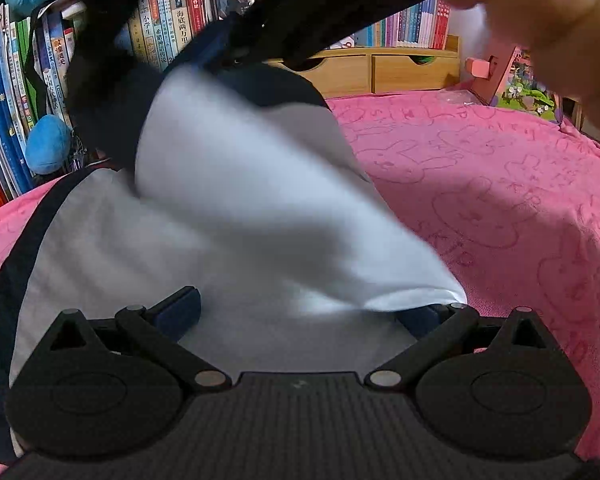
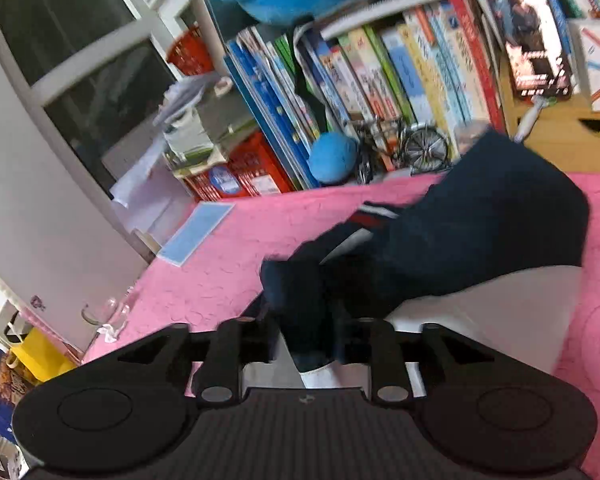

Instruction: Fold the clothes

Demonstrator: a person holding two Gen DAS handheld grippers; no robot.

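A white shirt (image 1: 240, 184) with navy sleeves and trim lies partly lifted over the pink bedspread (image 1: 480, 184). My left gripper (image 1: 300, 316) is open, its blue pads (image 1: 180, 312) spread wide low over the shirt's body, and a white fold drapes across the right pad. In the right wrist view my right gripper (image 2: 306, 320) is shut on the shirt's navy sleeve (image 2: 480, 220), holding it raised. From the left wrist view the right gripper (image 1: 240, 52) appears as a black shape overhead, pinching the navy edge. A blurred hand (image 1: 540, 12) fills the top right corner.
A bookshelf (image 1: 160, 24) with blue plush toys (image 2: 332, 156) stands at the bed's far side. Wooden drawers (image 1: 412, 68) sit behind the bedspread. A blue card (image 2: 196, 232) lies on the pink cover near a window frame. A glass (image 2: 104, 314) stands at the bed's edge.
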